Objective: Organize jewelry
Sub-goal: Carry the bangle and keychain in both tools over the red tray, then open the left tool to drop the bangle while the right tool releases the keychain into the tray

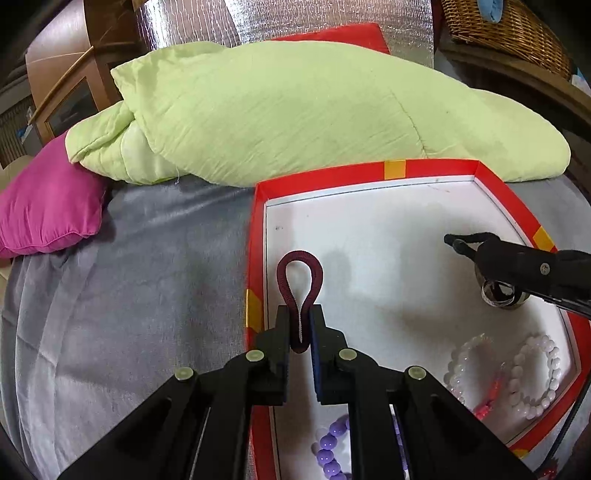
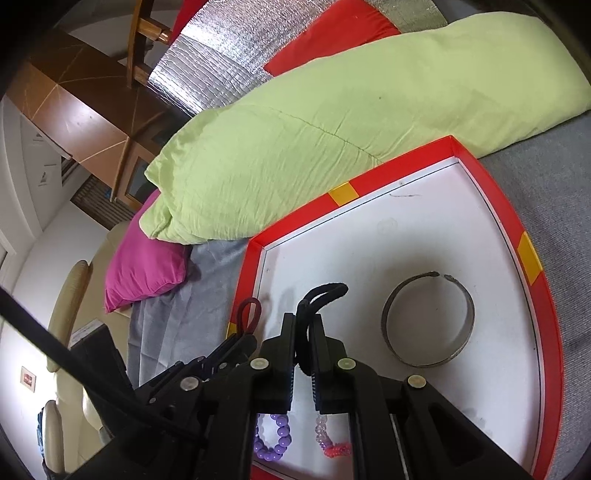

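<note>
My left gripper (image 1: 300,317) is shut on a maroon hair tie (image 1: 300,273), whose loop sticks out ahead of the fingertips over the left part of a red-rimmed white tray (image 1: 332,177). My right gripper (image 2: 303,325) is shut on a black hair tie (image 2: 327,291) above the same tray (image 2: 369,181); in the left wrist view that gripper (image 1: 452,240) reaches in from the right. A metal bangle (image 2: 428,317) lies on the tray right of the black tie. White bead bracelets (image 1: 535,376), a clear one with a pink tassel (image 1: 469,369) and a purple bead bracelet (image 1: 328,446) lie near the front.
The tray sits on a grey bedspread (image 1: 147,295). A light green folded quilt (image 1: 295,110) lies just behind the tray, a magenta pillow (image 1: 48,214) at the left, a red cushion (image 2: 332,40) further back. A wicker basket (image 1: 509,29) stands at top right.
</note>
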`<move>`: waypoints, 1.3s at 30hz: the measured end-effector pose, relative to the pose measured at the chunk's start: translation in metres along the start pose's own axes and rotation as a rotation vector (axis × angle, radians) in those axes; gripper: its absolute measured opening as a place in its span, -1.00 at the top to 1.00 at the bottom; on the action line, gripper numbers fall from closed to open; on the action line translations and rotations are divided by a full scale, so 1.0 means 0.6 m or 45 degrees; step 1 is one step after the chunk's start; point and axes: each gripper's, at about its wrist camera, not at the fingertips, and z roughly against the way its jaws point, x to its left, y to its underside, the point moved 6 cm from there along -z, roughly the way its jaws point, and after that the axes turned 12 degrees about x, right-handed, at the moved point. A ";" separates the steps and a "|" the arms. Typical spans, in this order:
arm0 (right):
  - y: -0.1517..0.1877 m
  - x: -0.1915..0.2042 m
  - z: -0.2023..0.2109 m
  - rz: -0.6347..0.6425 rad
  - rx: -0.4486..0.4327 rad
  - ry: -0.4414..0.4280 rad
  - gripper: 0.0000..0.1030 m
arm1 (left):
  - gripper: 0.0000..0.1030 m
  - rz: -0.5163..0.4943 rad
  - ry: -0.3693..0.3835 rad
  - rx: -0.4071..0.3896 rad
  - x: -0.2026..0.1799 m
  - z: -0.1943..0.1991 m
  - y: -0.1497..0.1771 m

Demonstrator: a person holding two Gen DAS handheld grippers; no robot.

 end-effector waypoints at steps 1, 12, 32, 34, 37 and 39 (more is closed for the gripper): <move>0.001 0.000 0.000 0.001 0.002 -0.001 0.81 | 0.78 -0.002 0.002 0.006 0.000 -0.001 0.001; 0.001 -0.008 -0.005 -0.033 0.015 -0.011 0.78 | 0.77 -0.003 0.029 0.058 0.002 -0.013 0.009; 0.000 -0.018 0.000 -0.093 -0.004 -0.078 0.76 | 0.03 -0.019 0.038 0.031 -0.007 0.011 0.011; 0.000 -0.020 -0.001 -0.103 -0.004 -0.089 0.75 | -0.02 -0.029 0.030 0.024 -0.010 0.015 0.012; -0.002 -0.020 0.003 -0.110 -0.016 -0.118 0.75 | -0.06 -0.033 0.027 0.018 -0.014 0.019 0.014; -0.003 -0.020 0.006 -0.113 -0.025 -0.137 0.75 | -0.08 -0.034 0.024 0.019 -0.014 0.021 0.015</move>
